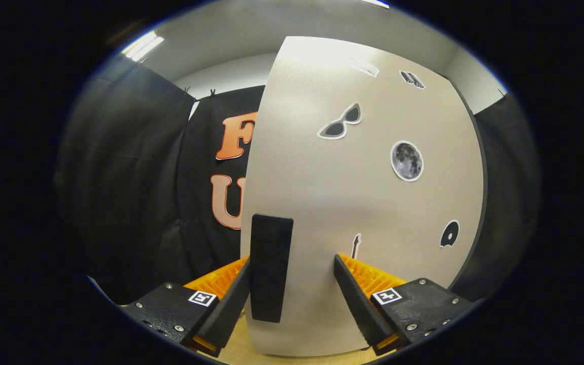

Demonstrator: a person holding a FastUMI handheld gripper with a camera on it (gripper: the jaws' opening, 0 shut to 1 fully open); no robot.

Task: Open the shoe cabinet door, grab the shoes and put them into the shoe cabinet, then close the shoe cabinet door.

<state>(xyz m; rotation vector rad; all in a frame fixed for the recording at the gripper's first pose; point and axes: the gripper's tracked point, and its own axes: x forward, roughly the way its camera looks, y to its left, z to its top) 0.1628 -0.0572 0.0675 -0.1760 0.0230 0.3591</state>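
Observation:
The shoe cabinet door (pixel 373 203) is a pale panel with several stickers, standing close in front of me. Its black upright handle (pixel 270 268) sits near the door's left edge. My gripper (pixel 291 261) is open, and the handle stands between the fingers. The handle is close against the left finger, while a wide gap separates it from the right finger (pixel 353 294). Both fingertips reach up to the door's face. I cannot tell whether the door is swung out or flush with the cabinet.
Black cloth hangs behind and to the left of the door. A dark edge (pixel 480 203) runs down the door's right side. A light wooden surface (pixel 241 352) lies below the door and fingers.

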